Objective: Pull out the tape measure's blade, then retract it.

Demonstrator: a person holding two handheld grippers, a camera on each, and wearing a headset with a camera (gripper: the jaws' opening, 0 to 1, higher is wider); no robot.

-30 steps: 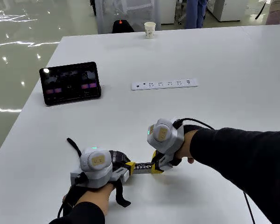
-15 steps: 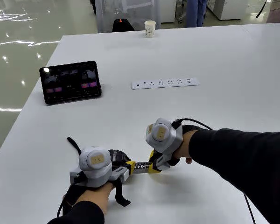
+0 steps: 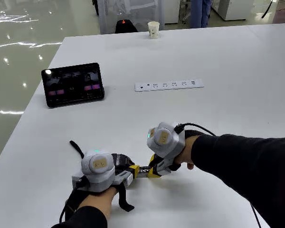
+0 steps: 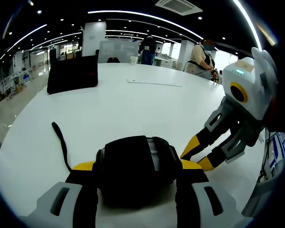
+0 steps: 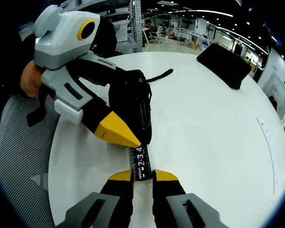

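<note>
Clamping the black tape measure (image 4: 135, 166) by its case, the left claw (image 3: 129, 167) sits in the lower left of the head view. Its yellow-tipped jaws are spread as wide as the case and press on its two sides (the case sits in the bottom middle of the left gripper view). The case rests on the white worktop (image 3: 213, 61), and its black strap (image 3: 76, 148) trails away to the left.

Just to the right, the right claw (image 5: 142, 176) is almost closed, both yellow tips pinching the blade (image 5: 140, 160). A short stretch of blade is out, with the printed numbers 2, 3 and 4 readable between the case mouth and the tips. One left jaw tip lies right beside that stretch in the right gripper view. A dark cable (image 3: 199, 127) loops from the back of the right claw.

Farther up the head view, a dark tablet (image 3: 72, 84) stands propped at middle left, and a white power strip (image 3: 168, 85) lies flat near the centre. At the top edge stands a paper cup (image 3: 153, 29) (whether anything is in it cannot be told from here).
</note>
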